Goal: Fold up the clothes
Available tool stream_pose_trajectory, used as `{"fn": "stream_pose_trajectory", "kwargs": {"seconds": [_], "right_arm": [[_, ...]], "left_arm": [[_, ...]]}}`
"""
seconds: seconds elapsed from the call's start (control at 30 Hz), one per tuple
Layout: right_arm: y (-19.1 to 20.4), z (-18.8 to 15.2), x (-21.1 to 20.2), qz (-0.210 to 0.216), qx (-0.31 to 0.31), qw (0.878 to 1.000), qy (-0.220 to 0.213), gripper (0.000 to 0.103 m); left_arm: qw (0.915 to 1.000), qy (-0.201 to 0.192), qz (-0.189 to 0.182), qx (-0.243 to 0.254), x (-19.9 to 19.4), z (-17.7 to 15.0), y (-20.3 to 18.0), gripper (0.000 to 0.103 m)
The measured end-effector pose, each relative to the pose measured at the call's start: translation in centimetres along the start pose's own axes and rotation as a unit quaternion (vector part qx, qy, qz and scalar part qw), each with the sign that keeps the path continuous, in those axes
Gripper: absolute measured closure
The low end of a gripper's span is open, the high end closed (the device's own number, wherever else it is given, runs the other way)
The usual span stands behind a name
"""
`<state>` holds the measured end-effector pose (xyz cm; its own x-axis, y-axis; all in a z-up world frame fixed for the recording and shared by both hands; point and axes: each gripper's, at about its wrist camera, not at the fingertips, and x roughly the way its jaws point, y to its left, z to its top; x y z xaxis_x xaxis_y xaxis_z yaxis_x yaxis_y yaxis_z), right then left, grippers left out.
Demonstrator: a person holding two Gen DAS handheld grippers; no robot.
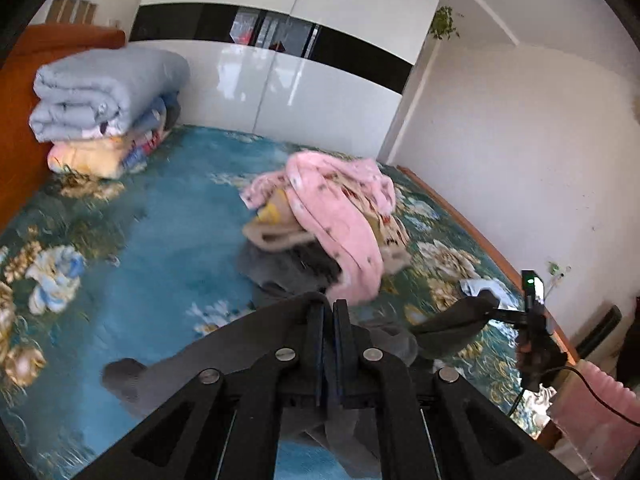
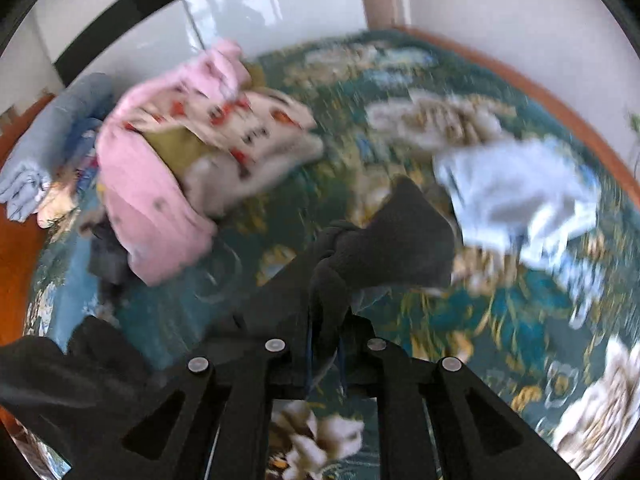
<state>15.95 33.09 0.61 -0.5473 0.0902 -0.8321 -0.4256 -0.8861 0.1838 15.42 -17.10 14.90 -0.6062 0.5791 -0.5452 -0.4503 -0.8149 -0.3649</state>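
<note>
Left gripper: the black two-finger left gripper (image 1: 329,308) has its jaws pressed nearly together on a fold of the dark grey fleece garment (image 1: 172,376), which hangs below it over the bed.
Right gripper: the black right gripper (image 2: 334,240) is clamped on another bunched edge of the same garment (image 2: 404,236); in the left wrist view it shows at the right with the cloth stretched from its tip (image 1: 505,312).
Garment position: held off the bed between the two tools, one end trailing down toward the near left of the bed.
Surface: a bed covered by a teal sheet with large pale flowers (image 1: 168,216).
Room: glossy white wardrobe doors with a black band (image 1: 280,92) behind the bed, a plain white wall (image 1: 520,160) to the right.
Counts: one heap of mixed clothes topped by a pink printed piece (image 1: 340,208); one loose pale blue garment (image 2: 520,196); one stack of folded quilts, light blue on top (image 1: 104,88).
Edges: an orange wooden headboard (image 1: 24,120) on the left, a wooden rail (image 1: 472,224) along the right side.
Open room: bare sheet lies between the quilt stack and the clothes heap; the right wrist view is blurred.
</note>
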Motion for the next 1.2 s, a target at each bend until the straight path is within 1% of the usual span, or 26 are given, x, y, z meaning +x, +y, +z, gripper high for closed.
{"fn": "stream_pose_trajectory", "kwargs": {"seconds": [0.03, 0.07, 0.1, 0.17, 0.23, 0.33, 0.37, 0.47, 0.5, 0.53, 0.57, 0.6, 0.63, 0.67, 0.7, 0.73, 0.8, 0.87, 0.9, 0.93, 0.97, 1.0, 1.07, 1.1, 1.17, 1.2], "right_arm": [[-0.5, -0.8, 0.4, -0.001, 0.003, 1.000, 0.008, 0.080], [-0.8, -1.3, 0.4, 0.001, 0.000, 1.000, 0.011, 0.060], [-0.9, -1.8, 0.2, 0.003, -0.005, 1.000, 0.011, 0.045], [-1.1, -2.6, -0.7, 0.001, -0.016, 1.000, 0.011, 0.033], [-1.2, -3.8, -1.6, -0.006, -0.018, 1.000, 0.003, 0.031], [-0.5, -7.3, -3.5, 0.038, -0.001, 0.999, 0.000, 0.031], [0.3, -8.7, -3.5, 0.077, 0.004, 0.997, 0.013, 0.030], [2.8, -13.2, -2.9, 0.188, 0.028, 0.980, 0.058, 0.026], [3.6, -14.7, -2.5, 0.216, 0.039, 0.973, 0.073, 0.025], [4.1, -15.6, -2.2, 0.229, 0.051, 0.969, 0.081, 0.025], [4.7, -16.4, -1.8, 0.242, 0.061, 0.964, 0.088, 0.025], [5.2, -17.2, -1.5, 0.254, 0.070, 0.960, 0.094, 0.025], [5.6, -17.7, -1.3, 0.258, 0.075, 0.959, 0.095, 0.025], [6.0, -18.2, -1.1, 0.261, 0.080, 0.957, 0.097, 0.025], [6.4, -18.6, -0.8, 0.269, 0.089, 0.953, 0.102, 0.025], [6.8, -19.0, -0.5, 0.277, 0.098, 0.950, 0.107, 0.025], [7.7, -19.4, 0.0, 0.292, 0.111, 0.943, 0.113, 0.025], [8.6, -19.7, 0.5, 0.305, 0.122, 0.937, 0.119, 0.025], [9.0, -19.8, 0.7, 0.304, 0.124, 0.937, 0.121, 0.025], [9.3, -19.9, 0.9, 0.302, 0.126, 0.937, 0.122, 0.025], [9.7, -19.9, 1.3, 0.298, 0.126, 0.938, 0.126, 0.025], [10.1, -20.0, 1.8, 0.293, 0.124, 0.939, 0.133, 0.025], [10.7, -20.2, 2.5, 0.285, 0.126, 0.939, 0.146, 0.025], [11.0, -20.3, 2.9, 0.287, 0.134, 0.937, 0.149, 0.025], [11.4, -20.4, 3.4, 0.297, 0.148, 0.930, 0.157, 0.026], [11.6, -20.5, 3.6, 0.304, 0.154, 0.926, 0.161, 0.032]], "left_arm": [[0.9997, 0.002, -0.022, -0.014, 0.4, -0.8, -0.4, 0.098], [0.9987, 0.008, -0.044, -0.022, 0.8, -1.7, -1.0, 0.098], [0.9979, 0.015, -0.058, -0.023, 1.2, -2.3, -1.6, 0.098], [0.9964, 0.034, -0.076, -0.015, 2.5, -4.3, -3.4, 0.098], [0.9924, 0.060, -0.104, -0.027, 4.5, -6.9, -5.0, 0.098], [0.9828, 0.103, -0.140, -0.061, 7.3, -10.2, -6.6, 0.098], [0.9794, 0.119, -0.149, -0.067, 8.4, -11.4, -7.2, 0.098], [0.9778, 0.153, -0.136, -0.045, 10.3, -13.6, -8.8, 0.097], [0.9767, 0.161, -0.135, -0.045, 10.7, -14.1, -9.1, 0.097], [0.9747, 0.167, -0.138, -0.057, 10.8, -14.2, -8.8, 0.096], [0.9723, 0.173, -0.140, -0.070, 10.8, -14.3, -8.3, 0.093], [0.9708, 0.174, -0.142, -0.084, 10.4, -14.2, -7.6, 0.084], [0.9692, 0.173, -0.145, -0.099, 9.8, -14.1, -6.9, 0.075], [0.9681, 0.167, -0.150, -0.112, 9.2, -13.9, -6.0, 0.048], [0.9670, 0.159, -0.155, -0.124, 8.6, -13.6, -5.1, 0.027], [0.9657, 0.152, -0.161, -0.137, 8.0, -13.4, -4.2, 0.024], [0.9652, 0.139, -0.171, -0.141, 6.3, -12.5, -2.0, 0.024], [0.9785, 0.112, -0.109, -0.134, 6.0, -11.0, 0.5, 0.024], [0.9836, 0.098, -0.076, -0.130, 5.9, -10.2, 1.8, 0.023], [0.9875, 0.084, -0.043, -0.126, 5.8, -9.4, 3.1, 0.023], [0.9858, 0.081, -0.010, -0.147, 6.6, -8.9, 5.2, 0.023], [0.9818, 0.080, 0.023, -0.170, 7.6, -8.5, 7.4, 0.023], [0.9689, 0.077, 0.090, -0.217, 9.7, -7.6, 11.7, 0.023], [0.9555, 0.086, 0.093, -0.266, 11.2, -7.7, 14.3, 0.023], [0.9338, 0.102, 0.061, -0.337, 13.7, -8.5, 17.4, 0.023], [0.9212, 0.115, 0.054, -0.368, 14.9, -9.0, 18.6, 0.023]]}}
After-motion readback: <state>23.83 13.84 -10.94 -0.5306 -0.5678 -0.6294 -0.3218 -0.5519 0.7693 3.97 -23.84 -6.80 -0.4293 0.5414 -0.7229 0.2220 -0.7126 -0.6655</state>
